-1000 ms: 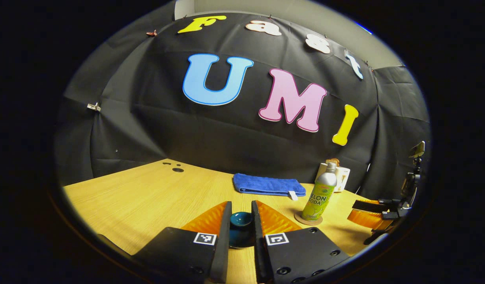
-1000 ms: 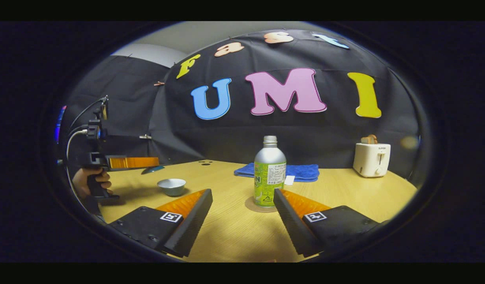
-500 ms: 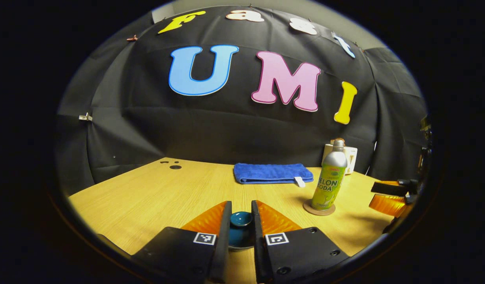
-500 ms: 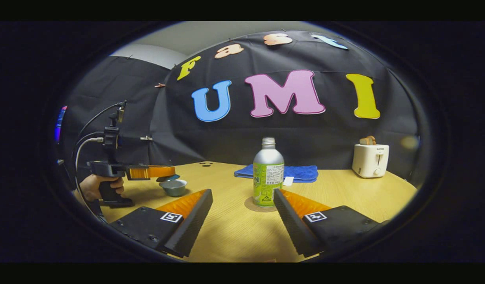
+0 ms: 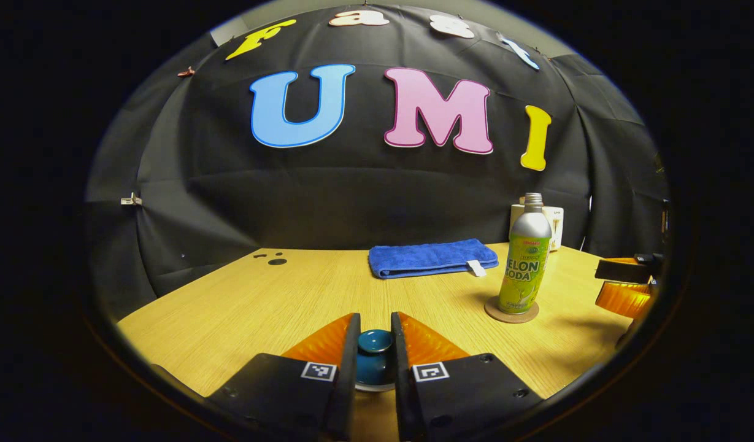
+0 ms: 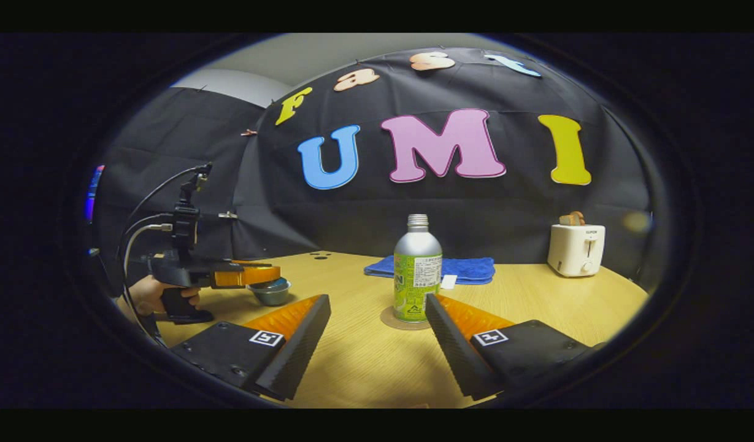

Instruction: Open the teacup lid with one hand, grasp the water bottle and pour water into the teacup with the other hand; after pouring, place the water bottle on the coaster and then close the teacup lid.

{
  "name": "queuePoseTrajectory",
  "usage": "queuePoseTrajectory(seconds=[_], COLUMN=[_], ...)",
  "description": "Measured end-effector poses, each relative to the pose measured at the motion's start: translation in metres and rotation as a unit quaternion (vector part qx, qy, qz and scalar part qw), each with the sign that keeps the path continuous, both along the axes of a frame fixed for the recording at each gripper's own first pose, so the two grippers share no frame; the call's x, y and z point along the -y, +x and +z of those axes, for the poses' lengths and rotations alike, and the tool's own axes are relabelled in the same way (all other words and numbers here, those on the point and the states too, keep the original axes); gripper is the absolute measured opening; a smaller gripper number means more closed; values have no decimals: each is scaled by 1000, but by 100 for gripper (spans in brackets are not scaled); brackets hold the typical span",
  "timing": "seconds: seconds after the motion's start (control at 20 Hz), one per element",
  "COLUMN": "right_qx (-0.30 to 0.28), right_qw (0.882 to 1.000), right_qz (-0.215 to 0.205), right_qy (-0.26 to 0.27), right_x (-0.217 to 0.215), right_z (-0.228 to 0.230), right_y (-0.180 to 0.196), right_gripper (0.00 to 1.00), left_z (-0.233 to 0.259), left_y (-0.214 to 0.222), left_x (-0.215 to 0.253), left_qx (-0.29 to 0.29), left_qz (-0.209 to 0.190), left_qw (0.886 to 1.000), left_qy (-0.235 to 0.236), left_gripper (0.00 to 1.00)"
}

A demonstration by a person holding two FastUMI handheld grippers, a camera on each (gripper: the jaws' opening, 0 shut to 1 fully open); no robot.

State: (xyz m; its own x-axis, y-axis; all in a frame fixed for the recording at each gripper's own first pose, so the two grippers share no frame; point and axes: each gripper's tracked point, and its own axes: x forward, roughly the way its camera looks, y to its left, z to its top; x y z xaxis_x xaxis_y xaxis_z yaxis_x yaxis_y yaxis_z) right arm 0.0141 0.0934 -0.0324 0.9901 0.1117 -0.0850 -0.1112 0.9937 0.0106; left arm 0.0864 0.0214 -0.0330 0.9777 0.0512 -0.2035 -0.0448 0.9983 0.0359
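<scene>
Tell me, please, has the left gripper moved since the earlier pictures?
Yes. In the right gripper view the left gripper has come down and toward the teacup, which stayed put.

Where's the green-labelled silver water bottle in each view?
Left gripper view: green-labelled silver water bottle stands right of centre on the round cork coaster, right of the folded blue towel.
Right gripper view: the bottle stands at centre on the coaster, ahead between the open jaws, in front of the towel.
Shared landmark: the white toaster, behind the bottle in the left gripper view.
</scene>
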Motion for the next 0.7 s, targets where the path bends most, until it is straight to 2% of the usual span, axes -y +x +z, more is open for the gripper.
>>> queuePoseTrajectory(seconds=[0.2, 0.7], right_qx=[0, -1], right_qw=[1000, 1000], right_qz=[0, 0], right_qy=[0, 0], right_x=[0, 1], right_z=[0, 0], right_y=[0, 0], right_gripper=[96, 96], left_z=[-3, -6], left_y=[2, 3], left_x=[0, 1], left_qx=[-9, -19], left_qz=[3, 1], left_qw=[1000, 1000], left_qy=[11, 16], left_gripper=[31, 35])
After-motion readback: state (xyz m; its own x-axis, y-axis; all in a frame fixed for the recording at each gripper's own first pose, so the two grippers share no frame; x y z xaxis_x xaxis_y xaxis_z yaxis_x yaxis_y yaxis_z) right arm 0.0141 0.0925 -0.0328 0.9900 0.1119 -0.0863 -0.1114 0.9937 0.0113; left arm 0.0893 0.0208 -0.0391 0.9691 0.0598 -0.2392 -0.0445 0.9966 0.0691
